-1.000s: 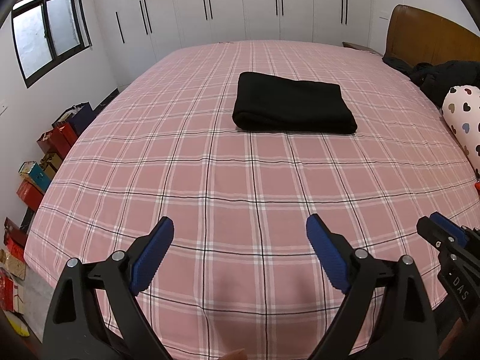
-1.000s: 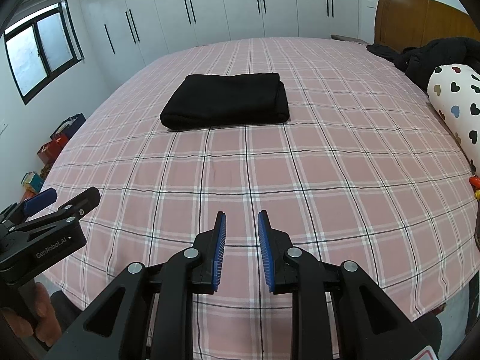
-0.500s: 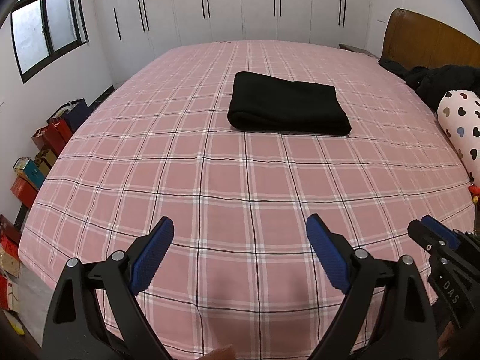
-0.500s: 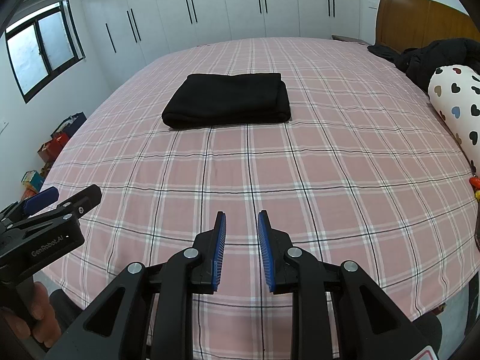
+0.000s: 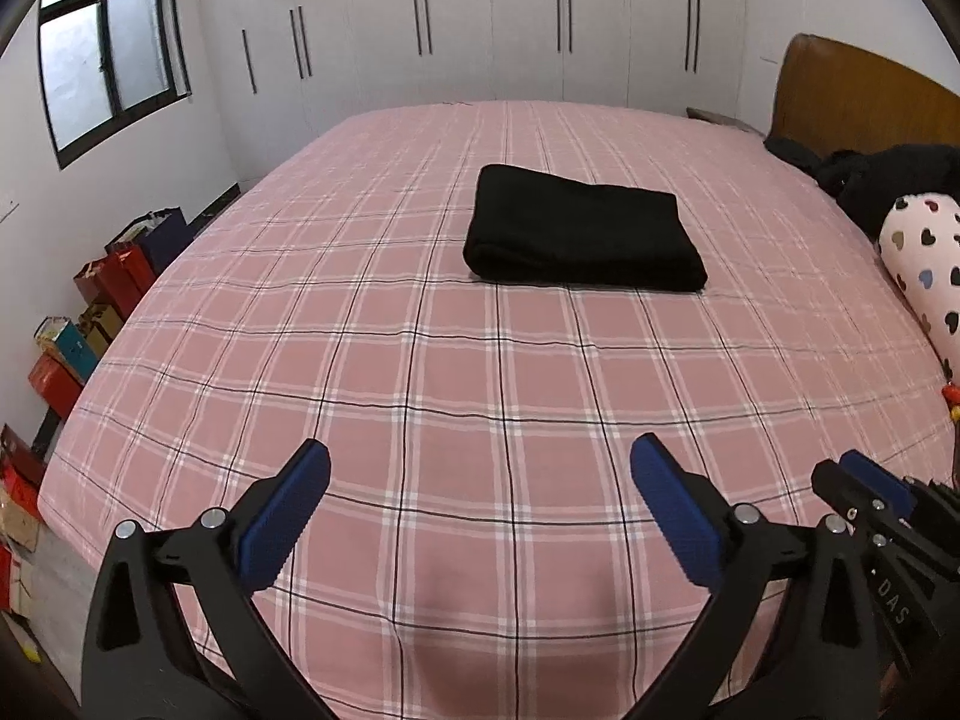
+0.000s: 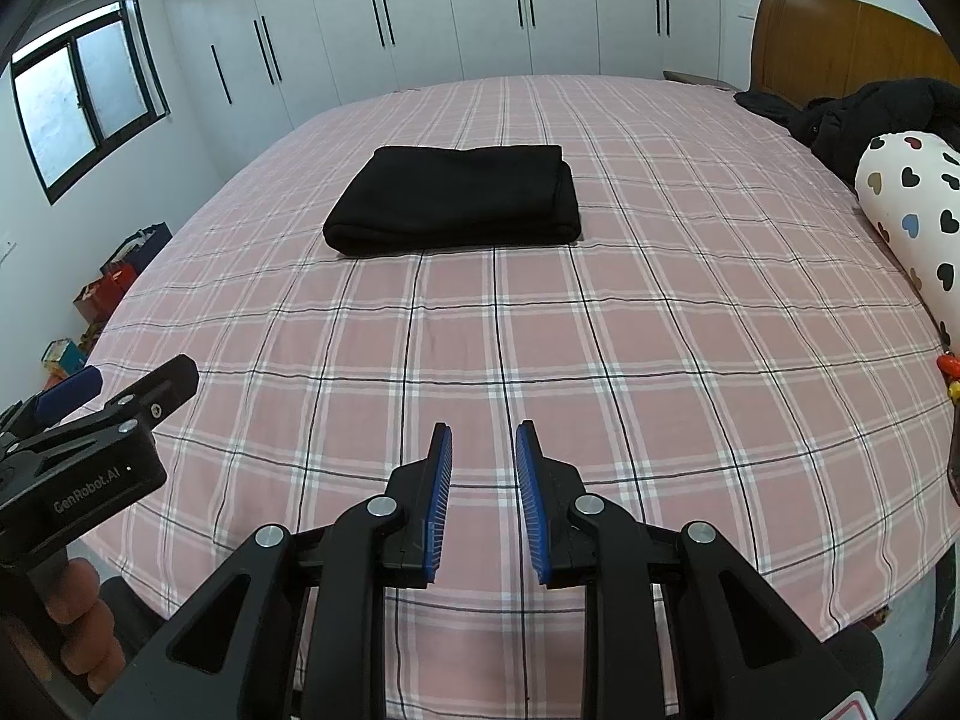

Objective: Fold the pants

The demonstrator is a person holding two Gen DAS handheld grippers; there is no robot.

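Note:
Black pants (image 5: 582,231) lie folded into a flat rectangle in the middle of the pink plaid bed (image 5: 480,396); they also show in the right wrist view (image 6: 456,198). My left gripper (image 5: 480,480) is wide open and empty above the bed's near edge, well short of the pants. My right gripper (image 6: 483,459) is empty, its blue pads a narrow gap apart, also near the bed's front edge. Each gripper shows at the edge of the other's view, the right one (image 5: 870,492) and the left one (image 6: 102,396).
A heart-patterned pillow (image 6: 912,228) and dark clothing (image 6: 858,114) lie by the wooden headboard (image 6: 840,36) on the right. White wardrobes (image 5: 480,24) stand behind the bed. Boxes and bags (image 5: 90,312) line the floor at left under a window (image 5: 102,66).
Both grippers have drawn back slightly from the bed. The pants have not moved and the jaws keep the same opening.

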